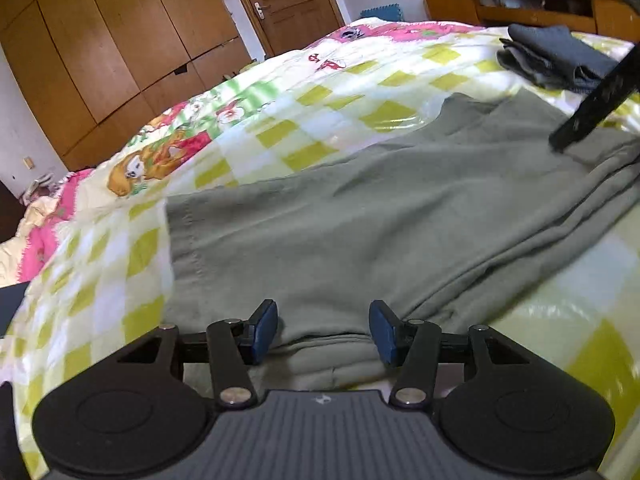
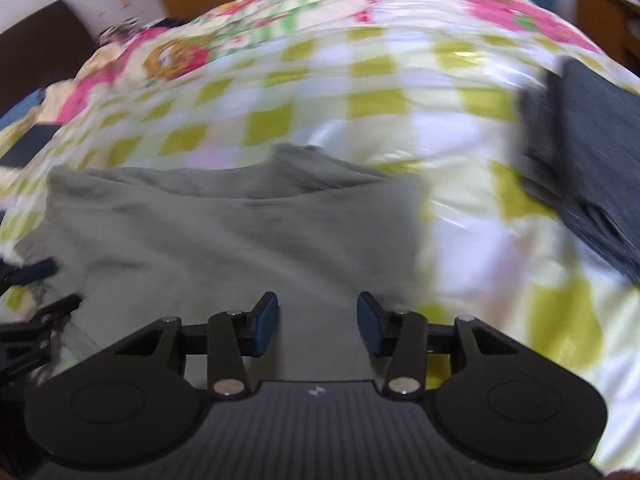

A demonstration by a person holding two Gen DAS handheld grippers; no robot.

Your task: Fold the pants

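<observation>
Olive-green pants lie spread across the bed, folded over lengthwise, with a stitched hem at the left. My left gripper hangs low over their near edge. Its blue pads stand apart, and a ridge of the cloth lies between them without being pinched. In the blurred right wrist view, my right gripper is open above the other end of the pants, with only flat cloth beneath it. A black bar of the right-hand tool crosses the upper right of the left wrist view.
The pants rest on a glossy quilt with a yellow-green check and pink cartoon prints. A folded dark grey garment lies to the right, beyond the pants. Wooden wardrobes, a door and a desk stand behind the bed.
</observation>
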